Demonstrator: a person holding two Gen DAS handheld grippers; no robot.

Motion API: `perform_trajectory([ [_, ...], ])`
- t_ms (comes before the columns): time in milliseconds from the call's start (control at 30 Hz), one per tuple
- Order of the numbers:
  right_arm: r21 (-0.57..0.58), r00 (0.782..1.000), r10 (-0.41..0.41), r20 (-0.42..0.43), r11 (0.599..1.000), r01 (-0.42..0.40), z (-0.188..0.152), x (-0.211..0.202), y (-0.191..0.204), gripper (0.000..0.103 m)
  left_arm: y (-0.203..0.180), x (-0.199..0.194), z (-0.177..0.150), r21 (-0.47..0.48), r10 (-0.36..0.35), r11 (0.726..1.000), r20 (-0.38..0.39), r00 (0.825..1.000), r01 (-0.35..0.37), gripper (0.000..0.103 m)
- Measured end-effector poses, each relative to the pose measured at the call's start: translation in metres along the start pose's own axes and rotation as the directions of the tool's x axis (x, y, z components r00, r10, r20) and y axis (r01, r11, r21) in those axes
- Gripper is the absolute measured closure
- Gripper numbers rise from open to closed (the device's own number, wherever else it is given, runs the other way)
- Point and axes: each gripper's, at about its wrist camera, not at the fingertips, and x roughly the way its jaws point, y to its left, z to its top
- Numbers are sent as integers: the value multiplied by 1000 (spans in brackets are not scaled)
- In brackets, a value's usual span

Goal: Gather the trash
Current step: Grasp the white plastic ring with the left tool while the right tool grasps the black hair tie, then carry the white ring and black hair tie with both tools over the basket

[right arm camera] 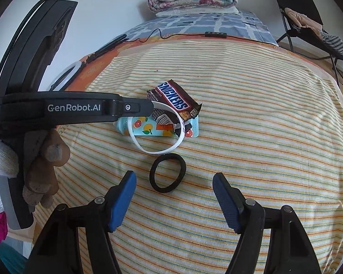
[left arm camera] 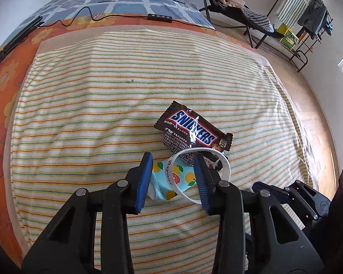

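Blue left jaws apart astride half-hidden fruit-print packet; right jaws wide.

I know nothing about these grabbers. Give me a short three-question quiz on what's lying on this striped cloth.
1. True or false: the chocolate wrapper lies partly over the fruit-print packet.
2. What lies between the left gripper fingers?
A. black ring
B. fruit-print packet
C. cable
3. Fill in: the black ring lies just ahead of the ____ gripper.

Key: 1 true; 2 B; 3 right.
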Motion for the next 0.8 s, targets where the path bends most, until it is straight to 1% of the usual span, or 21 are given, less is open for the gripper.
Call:
perform_trajectory([
  [67,-9,1000,-13,-4,1000,13,0,4,0,31,0,2,0,2,-2,1000,-2,1000,2,68],
  [100,-11,1000,-17,-6,1000,16,0,5,0,32,0,3,0,3,-1,1000,-5,1000,1,71],
  [200,-16,1000,-23,-5,1000,23,2,8,0,33,0,6,-1,8,2,1000,-5,1000,-2,76],
  [267,-23,1000,-23,-5,999,23,3,9,2,34,-1,7,-2,17,12,1000,-3,1000,-12,84],
  [300,-28,1000,-23,-6,999,22,3,9,3,35,-1,7,-2,21,17,1000,0,1000,-17,91],
  [333,-35,1000,-24,-7,999,24,3,10,4,37,-1,8,-1,24,23,999,5,1000,-23,94],
  [367,-47,1000,-30,-9,998,29,3,11,5,39,-1,7,-1,24,27,999,10,1000,-27,94],
  [433,-76,998,-55,-12,996,54,3,13,9,46,0,6,-2,19,28,999,20,999,-28,97],
  [467,-88,998,-70,-11,994,68,2,13,11,49,0,4,-2,17,28,999,25,999,-29,97],
  [500,-98,997,-78,-9,992,76,2,13,12,53,0,3,-1,16,30,999,30,999,-30,97],
  [533,-105,997,-83,-7,991,82,2,13,12,60,1,1,-1,16,30,999,36,999,-30,97],
  [567,-109,996,-87,-6,990,86,2,12,12,64,1,-2,0,16,29,999,41,999,-29,97],
  [600,-108,996,-86,-6,991,85,2,12,11,70,1,-4,0,16,27,999,47,999,-28,97],
  [700,-87,997,-72,-8,994,71,2,9,6,85,-1,-11,1,24,20,999,54,998,-22,98],
  [733,-78,997,-70,-9,995,69,3,8,4,89,-4,-11,0,44,56,997,51,997,-58,98],
  [767,-66,998,-65,-8,996,65,3,7,2,90,-9,-11,-2,87,97,991,47,994,-100,98],
  [800,-53,998,-57,-8,997,56,4,6,-1,91,-14,-10,-5,126,113,985,39,993,-117,98],
])
